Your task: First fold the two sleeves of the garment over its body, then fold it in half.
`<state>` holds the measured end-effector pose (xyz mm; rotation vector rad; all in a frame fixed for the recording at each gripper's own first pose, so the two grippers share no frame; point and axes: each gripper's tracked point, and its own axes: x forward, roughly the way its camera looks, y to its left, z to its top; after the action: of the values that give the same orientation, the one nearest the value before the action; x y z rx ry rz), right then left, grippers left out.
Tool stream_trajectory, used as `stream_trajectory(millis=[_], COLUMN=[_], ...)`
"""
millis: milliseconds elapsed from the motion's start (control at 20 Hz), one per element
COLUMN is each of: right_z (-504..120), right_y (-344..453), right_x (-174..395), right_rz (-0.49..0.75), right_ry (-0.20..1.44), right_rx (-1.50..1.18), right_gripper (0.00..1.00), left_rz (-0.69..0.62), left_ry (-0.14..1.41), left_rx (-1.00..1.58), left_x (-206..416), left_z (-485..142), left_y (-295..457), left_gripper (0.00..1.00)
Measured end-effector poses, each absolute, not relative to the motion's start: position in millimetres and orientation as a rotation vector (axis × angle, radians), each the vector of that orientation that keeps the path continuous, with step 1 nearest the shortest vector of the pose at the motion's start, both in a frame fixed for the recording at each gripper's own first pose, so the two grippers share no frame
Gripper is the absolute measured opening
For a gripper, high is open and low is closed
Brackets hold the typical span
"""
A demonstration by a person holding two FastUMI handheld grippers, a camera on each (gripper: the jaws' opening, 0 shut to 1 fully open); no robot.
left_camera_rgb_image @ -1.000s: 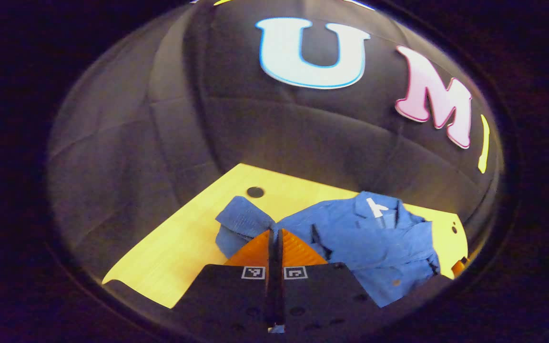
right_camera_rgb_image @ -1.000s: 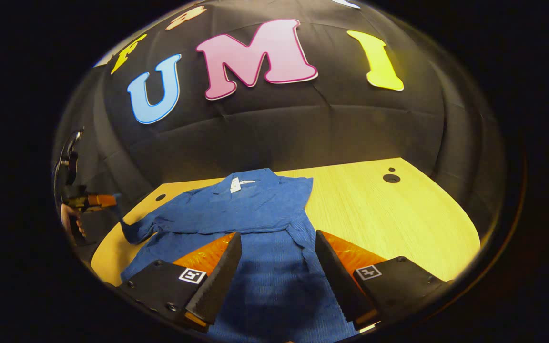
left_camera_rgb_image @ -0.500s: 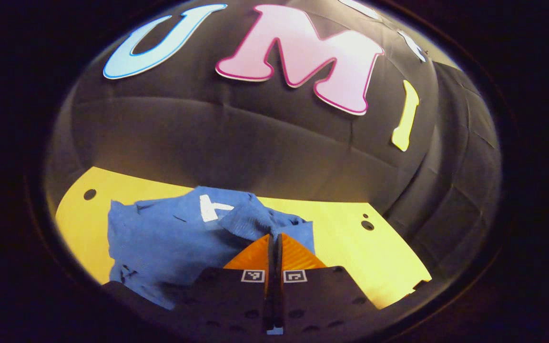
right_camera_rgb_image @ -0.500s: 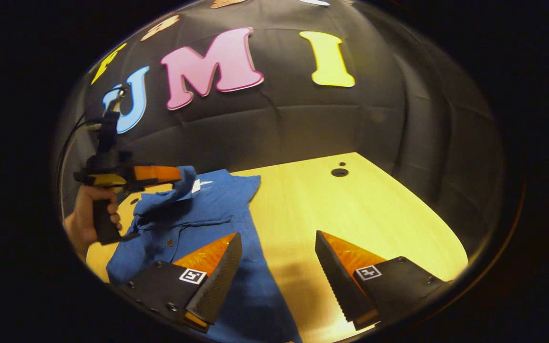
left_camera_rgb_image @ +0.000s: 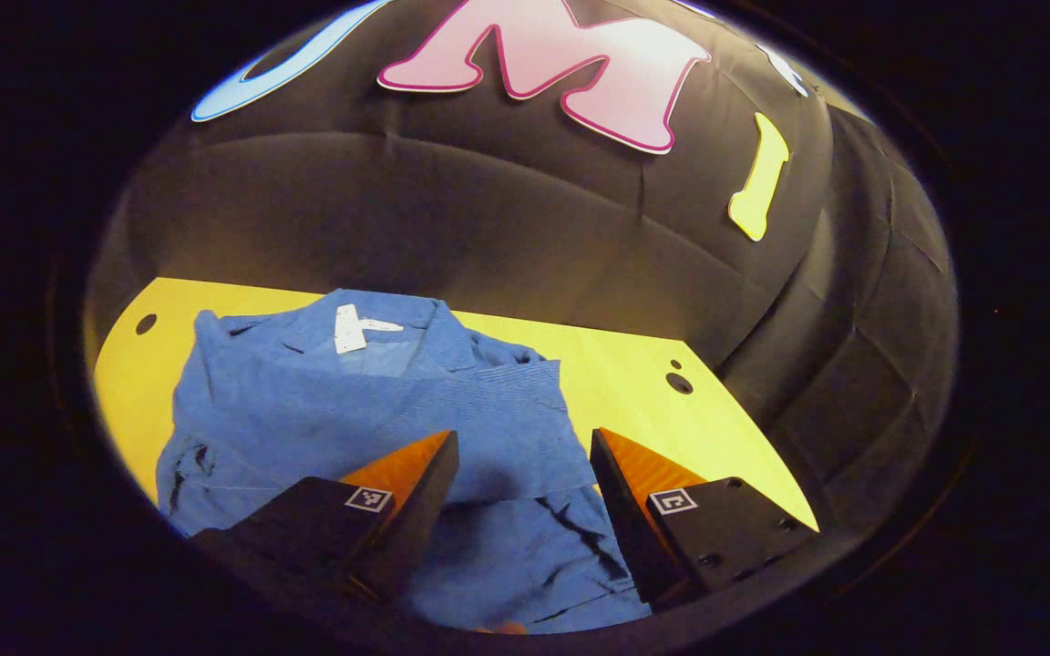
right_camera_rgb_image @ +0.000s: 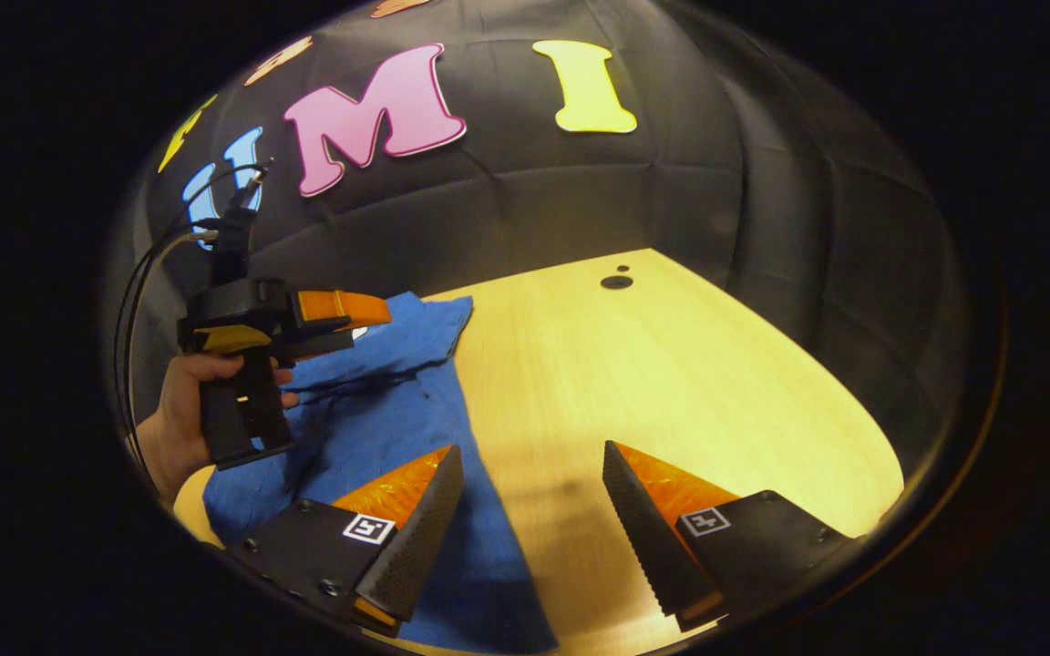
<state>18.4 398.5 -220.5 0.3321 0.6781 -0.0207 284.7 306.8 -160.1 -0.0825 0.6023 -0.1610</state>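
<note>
A blue shirt (left_camera_rgb_image: 379, 410) lies on the yellow wooden table (left_camera_rgb_image: 634, 401), collar and white neck tag (left_camera_rgb_image: 347, 328) at the far side. One sleeve (left_camera_rgb_image: 507, 401) rests folded across its body. My left gripper (left_camera_rgb_image: 522, 446) hovers open just above that sleeve, nothing between its fingers. In the right gripper view the shirt (right_camera_rgb_image: 388, 410) is at the left. The left gripper (right_camera_rgb_image: 379, 314), held by a hand (right_camera_rgb_image: 174, 410), hangs over it. My right gripper (right_camera_rgb_image: 532, 456) stands open over the shirt's right edge and bare table.
Round cable holes mark the table top: one at the far right (left_camera_rgb_image: 678, 383), one at the far left (left_camera_rgb_image: 146, 323), one far ahead in the right gripper view (right_camera_rgb_image: 616, 281). Bare wood (right_camera_rgb_image: 671, 364) spreads to the right of the shirt. The black cloth wall closes the back.
My left gripper carried the sleeve across the shirt's body, then opened and let it go. The right gripper stayed open and swung right, from over the shirt toward its edge.
</note>
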Motion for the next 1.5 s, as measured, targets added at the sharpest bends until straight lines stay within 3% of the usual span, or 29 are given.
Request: stream_trajectory(millis=[200,450,650,900,1000,1150,1200,1300,1350,1400,1500], right_z=[-243,-255,-257,-256,-259,-262,-261,-258,-258,-262,-263], right_y=[421,414,421,437,438,438,439,439,440,440,447], right_x=[-16,-57,-80,-102,-104,-107,-106,-107,-105,-102,-96], right_rz=[0.010,-0.044,-0.054,-0.036,-0.038,-0.027,-0.032,-0.056,-0.068,-0.064,-0.062], right_ry=[0.808,0.906,0.943,0.990,1.009,1.037,1.035,1.030,1.029,1.030,1.037], right_rx=[0.359,0.374,0.341,0.298,0.226,0.147,0.146,0.170,0.182,0.186,0.248], right_gripper=[0.98,0.98,0.98,0.99,0.99,0.99,0.91,0.96,0.85,0.90,0.57], left_rz=[-0.031,0.163,0.227,0.256,0.257,0.234,0.218,0.204,0.189,0.181,0.182], left_ry=[0.701,0.861,0.950,1.018,1.004,1.000,0.995,1.000,1.004,1.007,1.016], left_rx=[0.004,0.023,0.054,0.031,0.018,0.000,-0.004,0.014,0.023,0.025,0.005], left_x=[188,53,-17,-65,-63,-59,-55,-52,-48,-43,-39], left_z=[-170,-194,-202,-227,-228,-228,-229,-234,-234,-235,-236], left_y=[395,500,533,539,537,525,519,512,510,508,505], left_gripper=[0.85,0.85,0.85,0.85,0.88,0.85,0.85,0.84,0.85,0.82,0.70])
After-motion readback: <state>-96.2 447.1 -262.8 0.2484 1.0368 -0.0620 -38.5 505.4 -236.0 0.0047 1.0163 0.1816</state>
